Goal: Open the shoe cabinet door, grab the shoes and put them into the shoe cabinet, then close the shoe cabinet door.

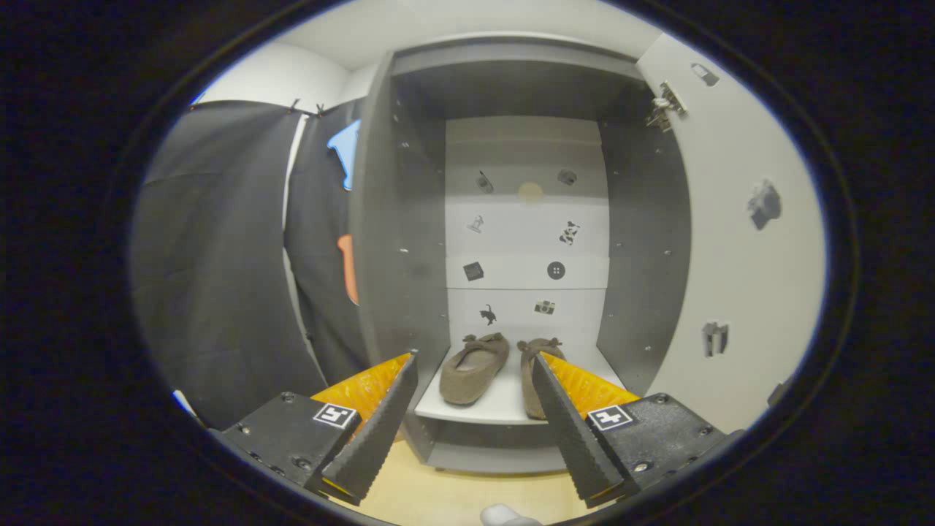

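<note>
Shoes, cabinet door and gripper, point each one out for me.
shoes [473,369]: gripper view, left shoe's upper.
cabinet door [730,241]: gripper view, open door's inner face.
gripper [475,365]: gripper view, open, midway between fingertips.

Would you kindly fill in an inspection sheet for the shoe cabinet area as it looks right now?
Surface: pale wooden floor in front of the cabinet; white bottom shelf inside it.
Job's things: shoe cabinet stands open, its door swung out to the right; two brown slippers sit side by side on the bottom shelf, the right one partly behind a finger.
Clutter: small white object on the floor near the fingers, unclear what.
Grippers: gripper open, holding nothing, fingers apart in front of the shelf.
Cables: nothing seen.
Surroundings: small stickers on the cabinet's back panel and door; black cloth wall on the left.
</note>
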